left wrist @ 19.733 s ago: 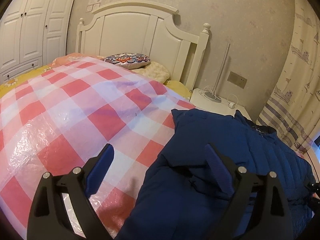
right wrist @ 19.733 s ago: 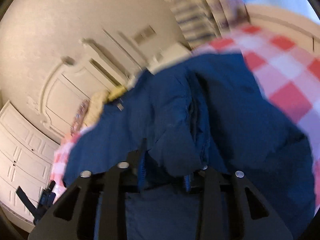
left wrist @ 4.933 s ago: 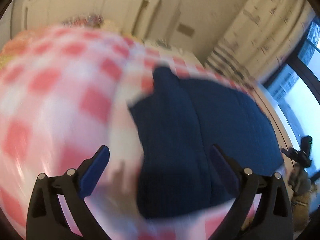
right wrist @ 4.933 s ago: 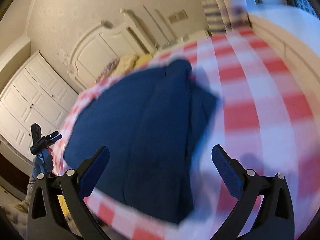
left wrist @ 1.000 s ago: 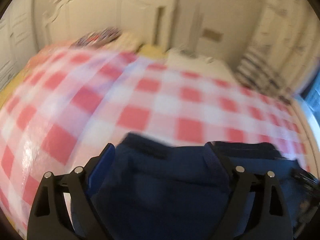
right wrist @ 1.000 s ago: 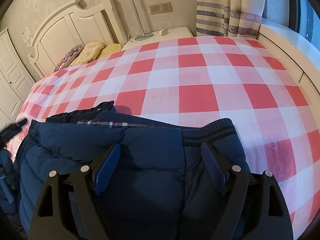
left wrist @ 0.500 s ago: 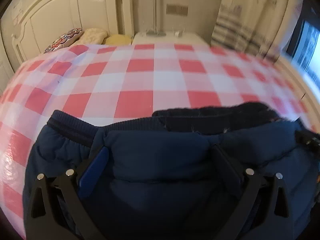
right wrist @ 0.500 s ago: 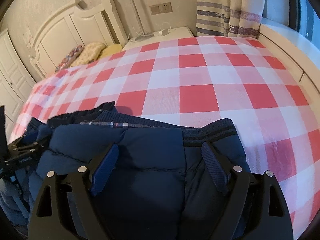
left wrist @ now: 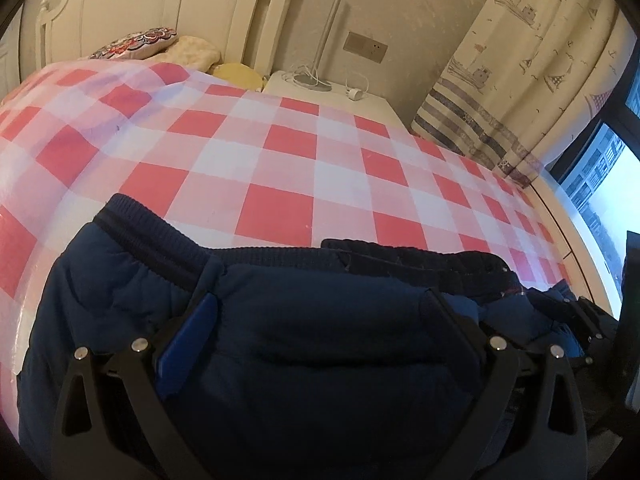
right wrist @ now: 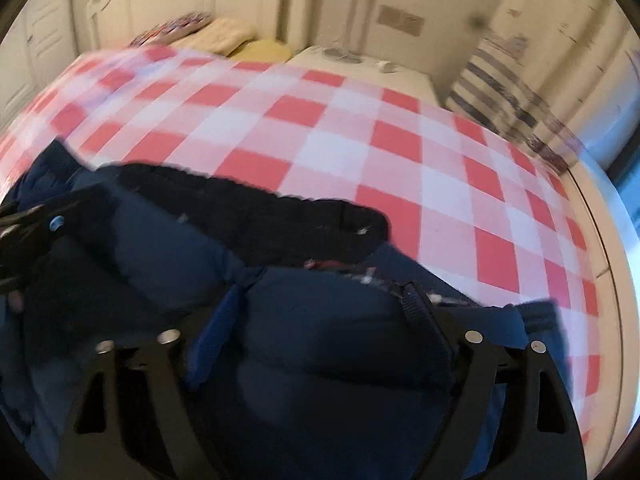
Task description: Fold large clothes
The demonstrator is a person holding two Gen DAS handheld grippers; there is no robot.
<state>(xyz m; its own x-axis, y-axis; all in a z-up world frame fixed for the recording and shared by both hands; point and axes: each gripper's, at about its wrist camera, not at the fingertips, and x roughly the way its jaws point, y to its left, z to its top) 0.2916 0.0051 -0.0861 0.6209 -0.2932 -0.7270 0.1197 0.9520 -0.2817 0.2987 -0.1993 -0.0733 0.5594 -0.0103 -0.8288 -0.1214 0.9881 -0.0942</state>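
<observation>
Navy jacket (left wrist: pixel 320 360), padded and folded into a thick bundle, lay at the near edge of the bed on the red-and-white checked bedspread (left wrist: pixel 280 160), its ribbed hem (left wrist: pixel 152 232) running along the far side of the bundle. Behind it, from the left, stood a white headboard (left wrist: pixel 160 8) with a patterned pillow (left wrist: pixel 136 42) at its foot, then a white nightstand (left wrist: pixel 360 98) carrying a lamp base and cables, then a curtain (left wrist: pixel 520 80) printed with boats, and at the far right a window (left wrist: pixel 608 208).

The left gripper (left wrist: pixel 320 296) pointed down into the left part of the bundle. Its jaws stood about as wide as they go, with a broad puff of jacket bulging between them. The blue pad (left wrist: pixel 188 340) on the left finger showed its full face beside the fabric and did not seem to bite into it, so nothing was truly held there.

The right gripper (right wrist: pixel 322 290) sat over the right part of the bundle, in a blurred picture. Its jaws were set somewhat narrower, and a fat roll of jacket filled the gap. The fabric was gathered into a pucker at the tip of the left finger, so the pads looked pressed into the padding.
</observation>
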